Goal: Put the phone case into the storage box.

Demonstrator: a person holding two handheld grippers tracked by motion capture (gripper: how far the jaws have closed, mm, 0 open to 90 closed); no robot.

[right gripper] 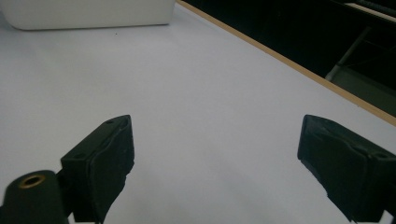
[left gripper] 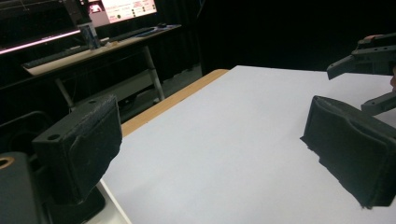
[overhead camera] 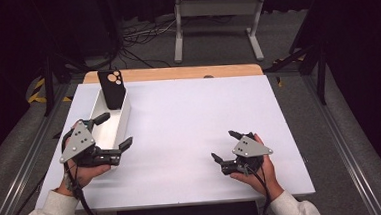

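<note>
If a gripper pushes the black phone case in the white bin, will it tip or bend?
The phone case stands nearly upright, leaning at the far end of the white bin, so a nudge would probably topple it. It looks thin and hollow, likely light and slightly flexible.

A table (overhead camera: 189,112) with a white top and a strip of bare wood along its far edge carries the work, and it stands on a grey floor (overhead camera: 214,41). A long white bin (overhead camera: 121,119) sits directly on the white top near the left edge, running front to back. A black phone case (overhead camera: 112,89) stands upright inside the bin's far end, leaning against its wall rather than lying on the table itself.
</note>
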